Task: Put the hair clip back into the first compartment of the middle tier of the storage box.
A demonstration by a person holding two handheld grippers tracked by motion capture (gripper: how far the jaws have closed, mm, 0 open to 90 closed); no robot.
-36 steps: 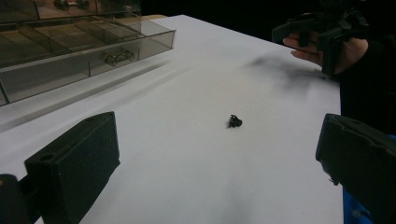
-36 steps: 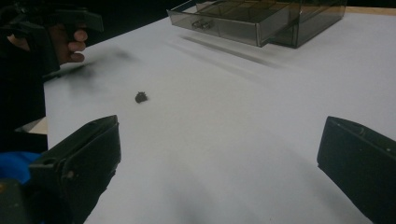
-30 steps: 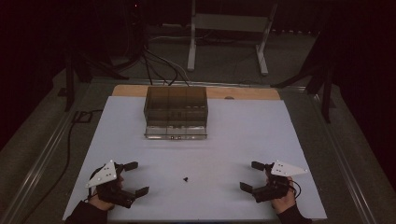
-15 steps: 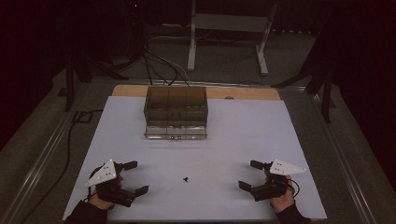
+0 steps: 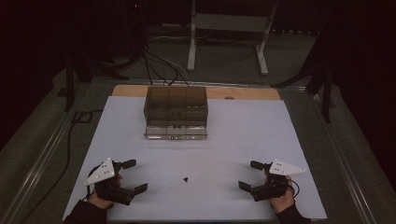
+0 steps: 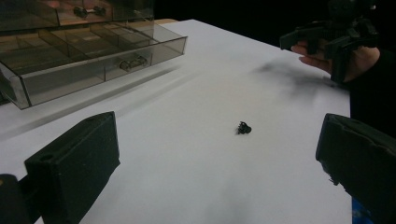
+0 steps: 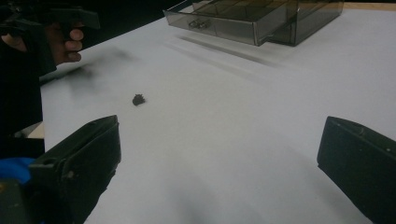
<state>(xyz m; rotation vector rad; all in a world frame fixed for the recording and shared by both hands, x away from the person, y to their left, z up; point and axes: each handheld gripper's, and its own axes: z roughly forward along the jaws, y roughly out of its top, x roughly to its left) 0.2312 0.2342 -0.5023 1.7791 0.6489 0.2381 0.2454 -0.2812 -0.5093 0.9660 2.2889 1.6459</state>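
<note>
- High view: I have the left gripper (image 5: 130,176) in the lower left of the frame and the right gripper (image 5: 252,175) in the lower right, both low over the white worktop (image 5: 233,135), each with its fingers spread wide and holding nothing.
- The small black part (image 5: 186,178) lies alone on the worktop at lower centre, between the two grippers and apart from both.
- In the left gripper view it sits at mid-frame (image 6: 243,128), ahead of my open fingers; in the right gripper view it is in the upper left (image 7: 138,99).
- The smoky clear drawer box (image 5: 175,112) stands at upper centre, its bottom drawer pulled out towards me, well apart from the part.
- I judge the part very light, hard and stiff, knobbly in outline; its exact shape is too small to tell.
- It will likely skid or flick away on the smooth sheet if one finger touches first.
- I would straddle it, fingers low on either side, and close slowly across its widest body.
</note>
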